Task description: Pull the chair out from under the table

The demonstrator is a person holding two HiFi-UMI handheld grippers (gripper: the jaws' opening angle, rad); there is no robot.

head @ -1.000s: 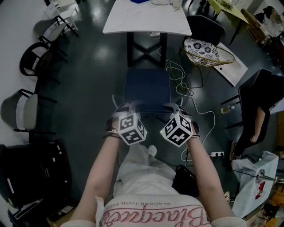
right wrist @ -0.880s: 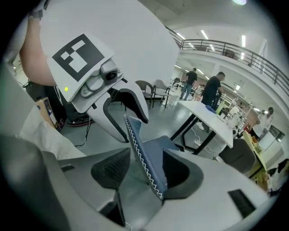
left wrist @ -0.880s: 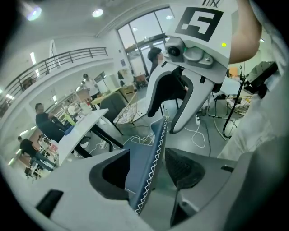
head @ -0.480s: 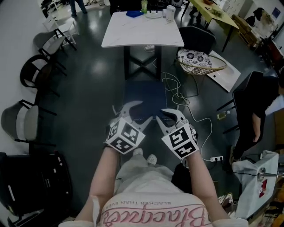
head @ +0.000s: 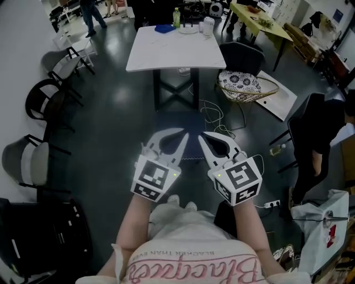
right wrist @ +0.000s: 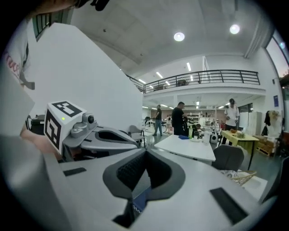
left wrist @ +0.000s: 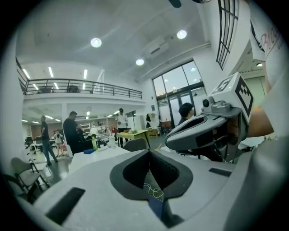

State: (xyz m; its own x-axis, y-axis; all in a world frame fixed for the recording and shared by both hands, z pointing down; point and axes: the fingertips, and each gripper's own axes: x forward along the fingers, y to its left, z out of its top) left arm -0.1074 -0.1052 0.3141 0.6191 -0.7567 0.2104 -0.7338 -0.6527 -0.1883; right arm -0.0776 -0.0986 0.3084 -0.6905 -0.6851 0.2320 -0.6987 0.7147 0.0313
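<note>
1. Chair [head: 178, 121], dark blue, stands at the centre of the head view on the floor [head: 111, 116]. It is just below the worktop's black legs and its seat shows clear of the white top. Its near edge is hidden behind the grippers.
2. The left gripper [head: 182, 133] and right gripper [head: 201, 135] hang side by side over the seat, touching nothing. Each one's jaws have just been closing and now meet, with nothing between them.
3. The worktop [head: 176, 47], white and rectangular, sits at upper centre. It carries one green bottle [head: 176, 16], one blue item [head: 163, 28] and some white containers too small to count.
4. The floor is dark grey and glossy. One white cable [head: 217, 113] loops right of the chair, and one power strip [head: 270, 204] lies at lower right.
5. Three other chairs [head: 41, 102] line the left edge. One grey chair [head: 244, 52] and one wicker seat [head: 244, 83] with a patterned cushion stand right of the worktop.
6. The gripper views show a tall hall with white walls, round ceiling lights, a railed balcony [right wrist: 203, 76] and tall windows [left wrist: 178, 90].
7. On the shirt [head: 188, 269] at the bottom edge, small upside-down print reads "BLACKER THAN EVER". The larger pink script is not legible.
</note>
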